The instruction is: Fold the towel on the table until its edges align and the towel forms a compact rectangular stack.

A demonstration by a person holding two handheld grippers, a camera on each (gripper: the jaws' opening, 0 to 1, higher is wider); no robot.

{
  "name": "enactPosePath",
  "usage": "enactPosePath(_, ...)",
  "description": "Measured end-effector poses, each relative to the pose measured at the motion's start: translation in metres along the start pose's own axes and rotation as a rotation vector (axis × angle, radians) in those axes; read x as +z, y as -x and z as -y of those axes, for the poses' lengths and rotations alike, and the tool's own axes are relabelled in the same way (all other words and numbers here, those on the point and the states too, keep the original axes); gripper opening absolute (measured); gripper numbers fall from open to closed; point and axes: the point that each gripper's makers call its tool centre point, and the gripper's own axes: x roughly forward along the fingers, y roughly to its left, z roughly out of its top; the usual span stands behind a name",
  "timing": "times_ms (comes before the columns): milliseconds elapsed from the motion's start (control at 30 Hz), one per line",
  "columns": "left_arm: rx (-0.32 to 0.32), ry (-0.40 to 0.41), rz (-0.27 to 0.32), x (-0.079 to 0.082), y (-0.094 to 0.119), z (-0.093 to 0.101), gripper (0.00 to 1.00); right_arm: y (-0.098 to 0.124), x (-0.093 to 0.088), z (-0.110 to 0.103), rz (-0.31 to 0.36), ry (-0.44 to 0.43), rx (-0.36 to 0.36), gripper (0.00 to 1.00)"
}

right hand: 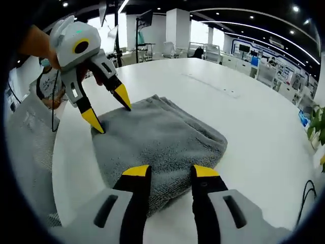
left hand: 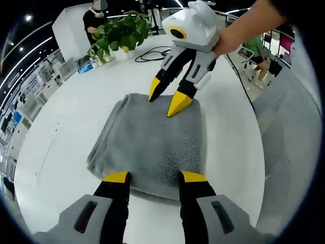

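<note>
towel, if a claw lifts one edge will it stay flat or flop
The towel would likely flop: its folded layers sag softly at the edges. The fuzzy weave probably grips rather than slips. On the smooth table it may slide when pushed.

Both views look down close from opposite edges of the folded grey towel [left hand: 152,145] [right hand: 157,145], facing each other across it.

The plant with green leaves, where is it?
The plant stands at the table's far edge in the left gripper view, upper left, beyond the towel, beside a black cable.

white round table [left hand: 228,137], folded grey towel [left hand: 152,142], potted plant [left hand: 119,33], black cable [left hand: 152,53]
</note>
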Motion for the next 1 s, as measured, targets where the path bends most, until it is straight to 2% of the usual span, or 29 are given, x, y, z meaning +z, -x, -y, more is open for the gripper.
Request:
enactPosePath(167,0.008,-0.027,-0.02,-0.002,-0.007,-0.001,0.42,0.001,-0.001,-0.002,0.012,0.0,-0.015,0.31)
enactPosePath(333,0.014,-0.041,-0.009,0.003,0.002,-0.006,0.45,0.002,-0.001,-0.001,0.024,-0.01,-0.014,0.31)
enactPosePath(400,0.009,-0.048,0.01,0.006,0.008,-0.005,0.43,0.003,0.0,-0.001,0.02,-0.022,-0.017,0.31)
enactPosePath(500,0.023,-0.067,-0.002,0.002,0.015,-0.009,0.38,0.004,-0.001,-0.002,0.023,-0.018,-0.022,0.31)
enactPosePath(600,0.053,-0.012,0.014,0.001,0.021,-0.017,0.38,0.005,-0.002,-0.001,0.021,-0.03,-0.031,0.31)
enactPosePath(700,0.065,-0.002,-0.01,-0.007,0.018,-0.019,0.39,0.005,-0.003,0.0,0.016,-0.031,-0.038,0.31)
enactPosePath(767,0.082,-0.01,-0.048,-0.015,0.012,-0.022,0.37,0.005,-0.003,-0.001,0.009,-0.036,-0.042,0.31)
enactPosePath(833,0.087,0.011,-0.051,-0.016,0.008,-0.021,0.36,0.006,-0.003,-0.001,0.0,-0.031,-0.045,0.32)
enactPosePath(1000,0.1,-0.006,-0.068,-0.012,0.007,-0.019,0.34,0.006,-0.005,0.0,-0.037,-0.035,-0.053,0.32)
